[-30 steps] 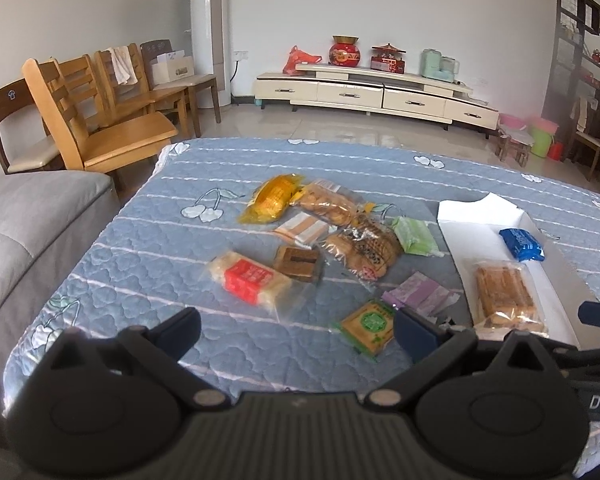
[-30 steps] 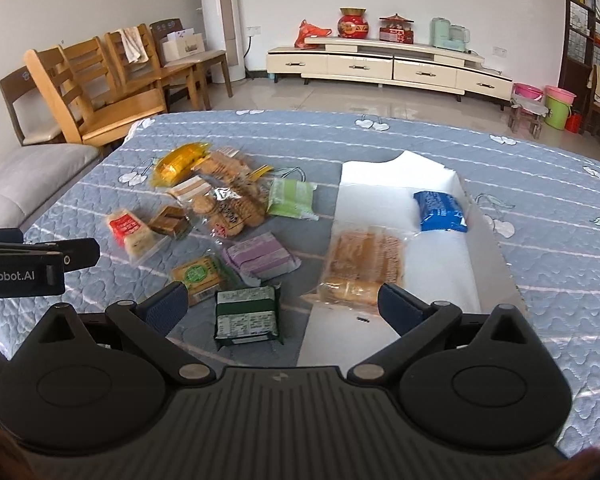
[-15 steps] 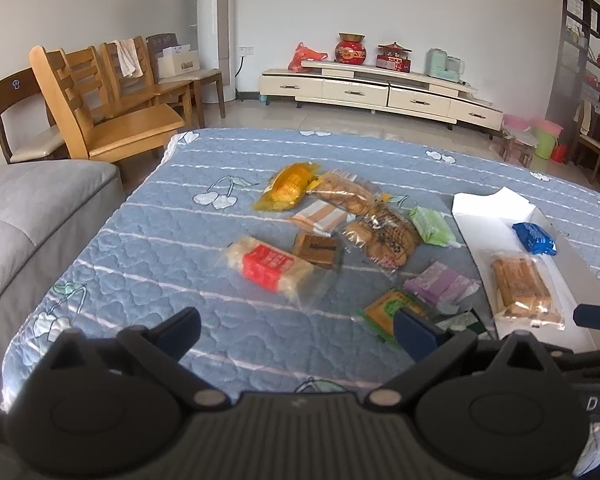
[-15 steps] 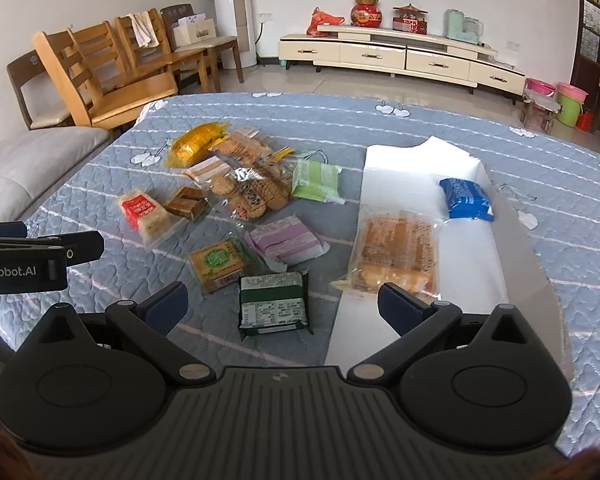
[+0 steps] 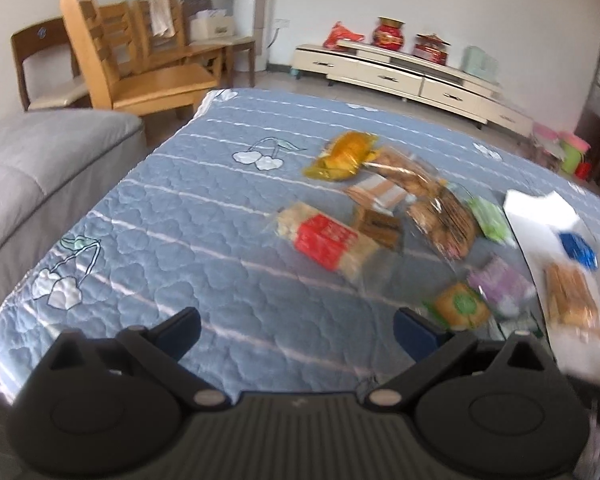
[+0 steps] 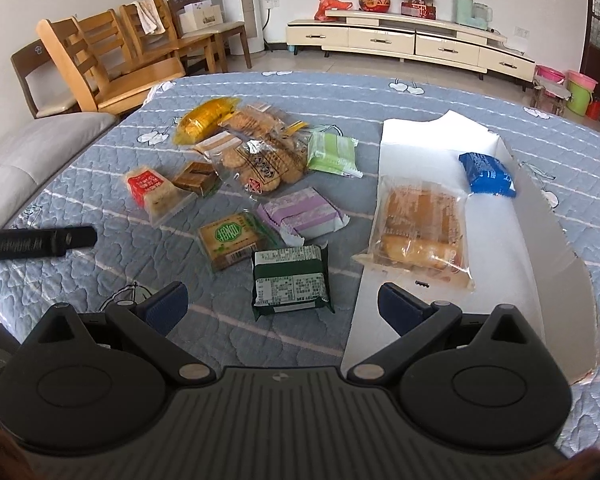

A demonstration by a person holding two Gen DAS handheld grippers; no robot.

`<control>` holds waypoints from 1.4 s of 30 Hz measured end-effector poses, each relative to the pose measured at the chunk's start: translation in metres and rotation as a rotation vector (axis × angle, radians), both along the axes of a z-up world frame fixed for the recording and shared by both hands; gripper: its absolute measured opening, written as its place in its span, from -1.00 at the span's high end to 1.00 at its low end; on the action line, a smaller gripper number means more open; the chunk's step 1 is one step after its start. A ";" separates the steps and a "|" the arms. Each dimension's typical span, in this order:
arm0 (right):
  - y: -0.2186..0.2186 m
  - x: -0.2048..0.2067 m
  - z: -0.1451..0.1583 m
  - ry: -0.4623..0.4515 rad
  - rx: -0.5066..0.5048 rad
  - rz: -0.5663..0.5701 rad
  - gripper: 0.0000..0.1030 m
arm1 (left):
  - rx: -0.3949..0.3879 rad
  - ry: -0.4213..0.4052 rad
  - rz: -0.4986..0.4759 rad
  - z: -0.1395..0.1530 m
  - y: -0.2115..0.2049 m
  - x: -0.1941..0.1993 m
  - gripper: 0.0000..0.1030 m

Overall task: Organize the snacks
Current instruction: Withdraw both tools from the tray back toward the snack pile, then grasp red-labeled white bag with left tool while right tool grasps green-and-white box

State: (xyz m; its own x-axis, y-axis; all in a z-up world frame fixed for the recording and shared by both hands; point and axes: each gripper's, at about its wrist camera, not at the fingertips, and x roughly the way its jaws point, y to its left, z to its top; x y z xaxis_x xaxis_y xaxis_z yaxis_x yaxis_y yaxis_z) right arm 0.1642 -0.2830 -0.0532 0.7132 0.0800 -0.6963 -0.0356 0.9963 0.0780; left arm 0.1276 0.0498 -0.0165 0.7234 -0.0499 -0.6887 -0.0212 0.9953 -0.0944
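Note:
Several snack packs lie on a blue quilted table (image 6: pixel 380 92). A dark green pack (image 6: pixel 291 280) lies just ahead of my open, empty right gripper (image 6: pixel 283 305). Beyond it are a brown-green biscuit pack (image 6: pixel 230 238), a purple pack (image 6: pixel 300 216), a red-label pack (image 6: pixel 150 188) and a clear biscuit bag (image 6: pixel 266 164). A white tray (image 6: pixel 520 240) on the right holds a bread pack (image 6: pixel 420 226) and a blue pack (image 6: pixel 486 174). My left gripper (image 5: pixel 296 330) is open and empty; the red-label pack (image 5: pixel 326 238) lies ahead of it.
A grey sofa (image 5: pixel 28 168) adjoins the table's left side. Wooden chairs (image 5: pixel 140 68) stand beyond the far left corner. A low white TV cabinet (image 6: pixel 408 40) lines the back wall. The left gripper's side (image 6: pixel 36 242) shows at the left of the right wrist view.
Both grippers have moved forward and lower toward the snacks. The left view has swung leftward and is blurred; the dark green pack now sits closer to the right gripper.

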 end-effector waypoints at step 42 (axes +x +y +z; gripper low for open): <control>-0.004 0.016 -0.027 0.027 0.003 -0.001 -1.00 | 0.128 0.038 -0.092 -0.038 -0.030 0.086 0.34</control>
